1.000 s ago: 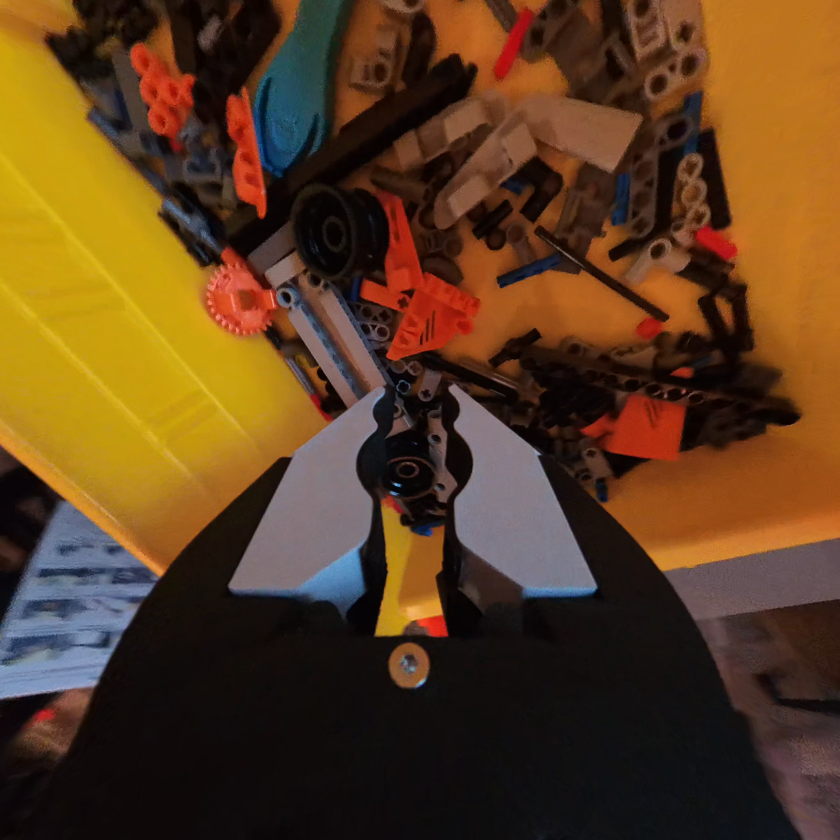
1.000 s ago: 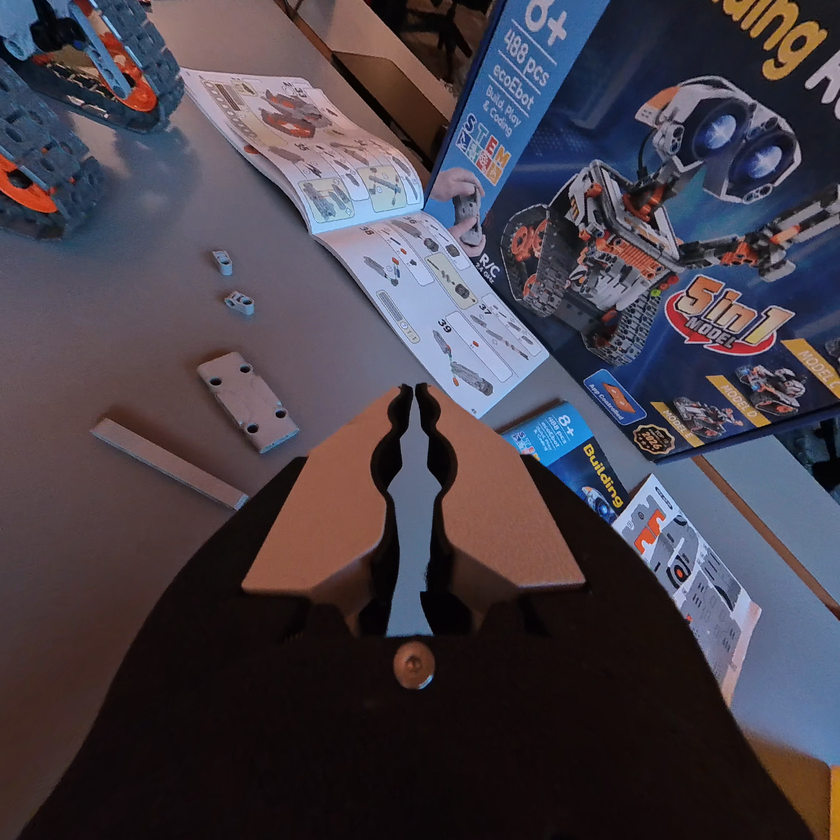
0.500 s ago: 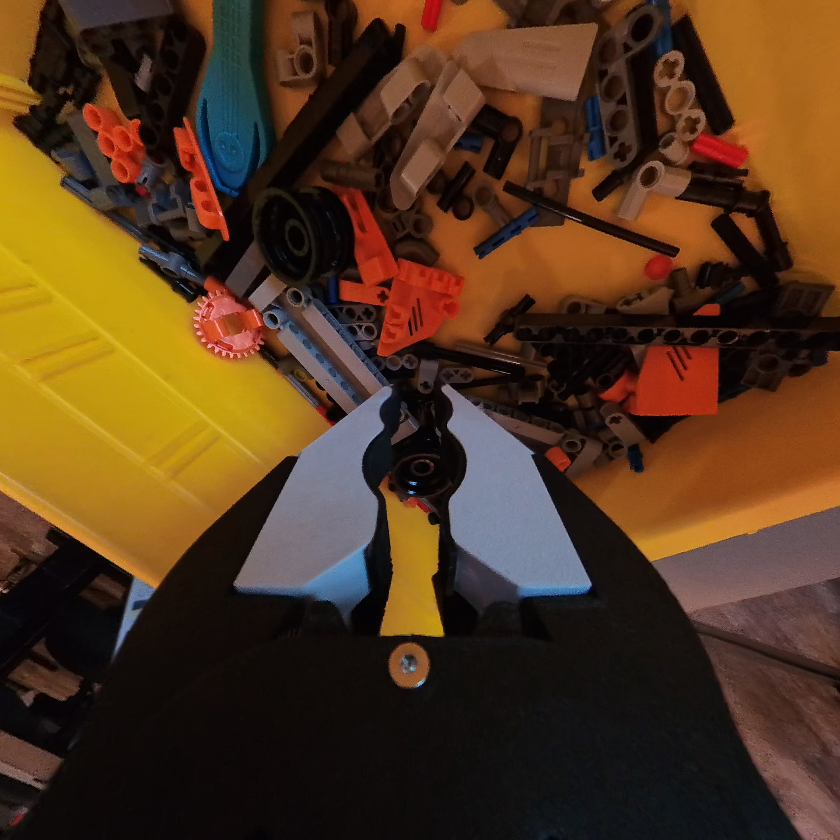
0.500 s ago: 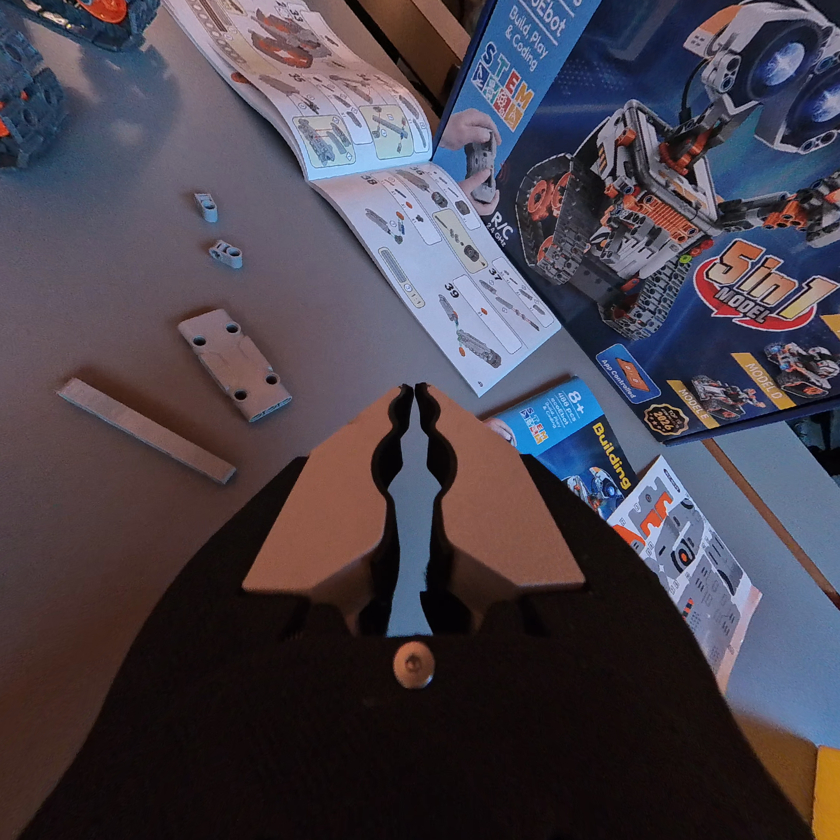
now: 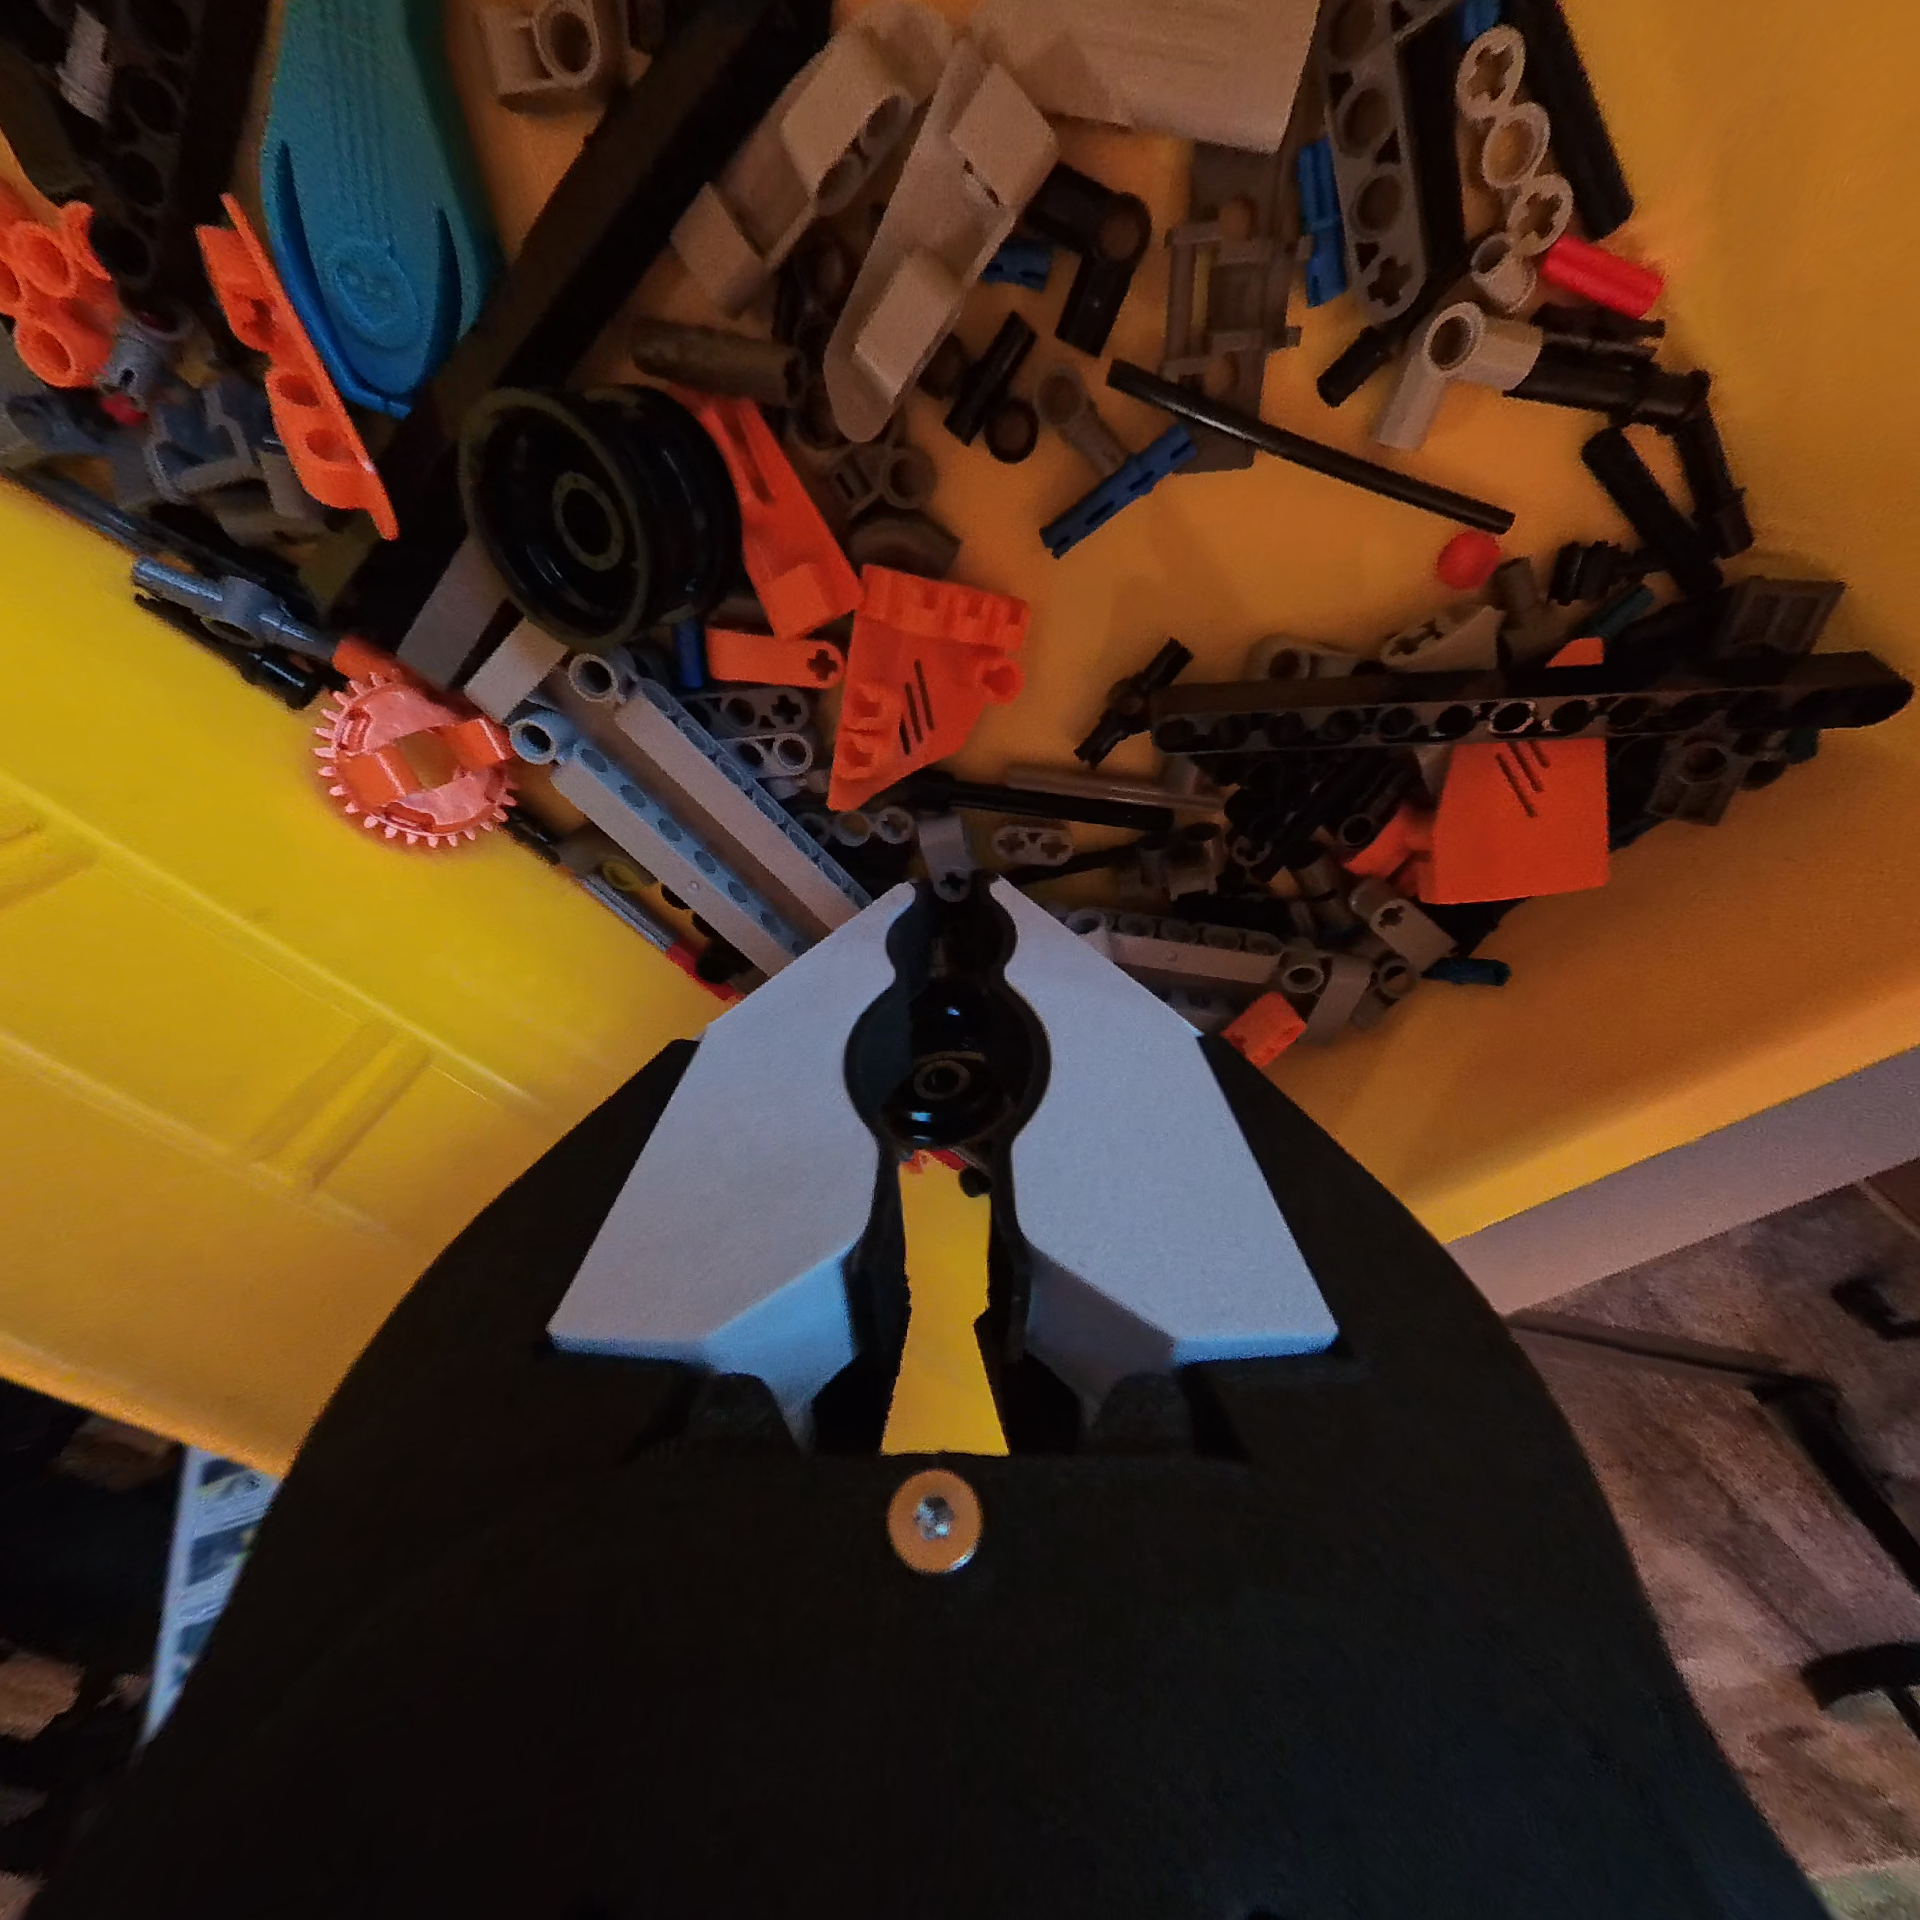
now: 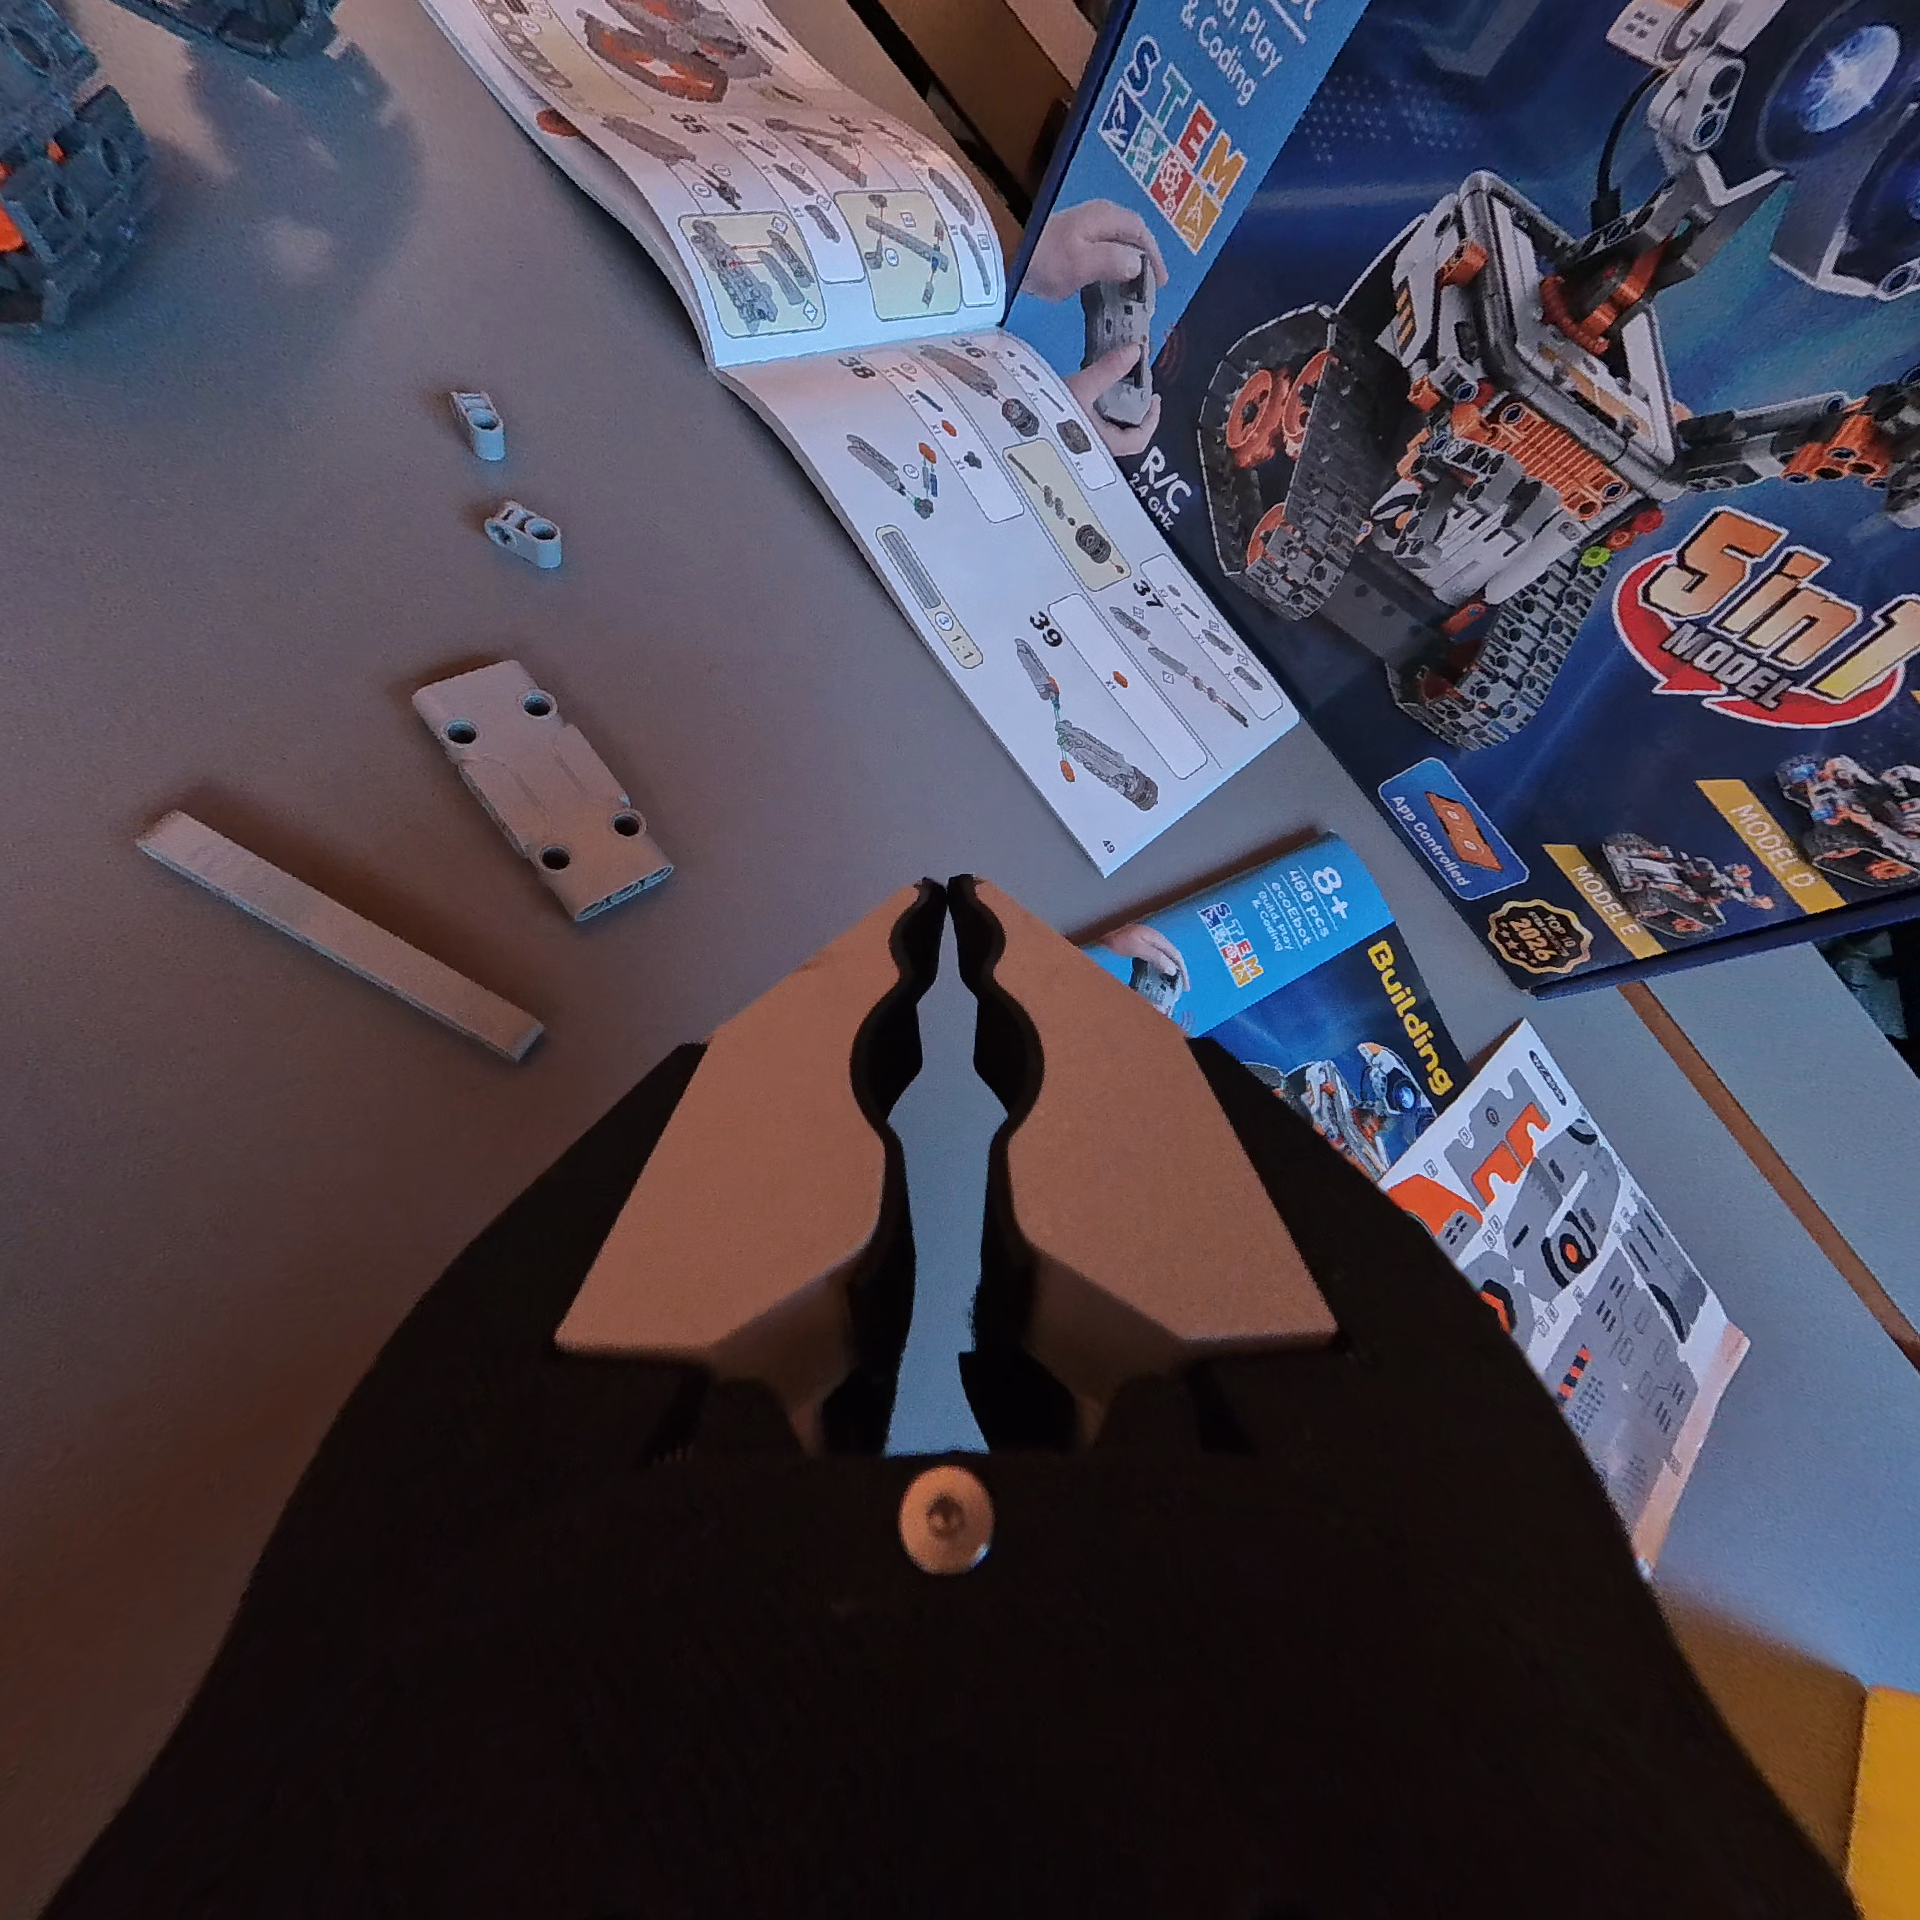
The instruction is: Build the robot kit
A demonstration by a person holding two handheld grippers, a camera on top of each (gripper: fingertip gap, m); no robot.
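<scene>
My left gripper (image 5: 951,894) is shut on a small black wheel hub (image 5: 943,1081), held in the round notch between its fingers above a yellow bin (image 5: 260,1039). The bin holds a pile of building-kit parts: a larger black wheel (image 5: 597,514), an orange gear (image 5: 416,758), an orange panel (image 5: 914,686), a long black beam (image 5: 1527,712) and grey beams (image 5: 686,810). My right gripper (image 6: 948,888) is shut and empty above a grey table (image 6: 208,1247). Nearest to it lie a grey plate with holes (image 6: 540,790) and a flat grey strip (image 6: 338,935).
On the table lie an open instruction booklet (image 6: 935,436), two small grey connectors (image 6: 525,535), a small blue booklet (image 6: 1299,987) and a sticker sheet (image 6: 1579,1278). A large blue kit box (image 6: 1558,468) stands at the right. A tracked model (image 6: 62,197) sits far left. A teal tool (image 5: 364,197) lies in the bin. My right fingertips sit around 65 cm from my left ones.
The left gripper has risen slightly over the bin with the small black wheel hub still in its notch. The right gripper has drifted toward the booklets; the tracked model slid to the view's edge.
</scene>
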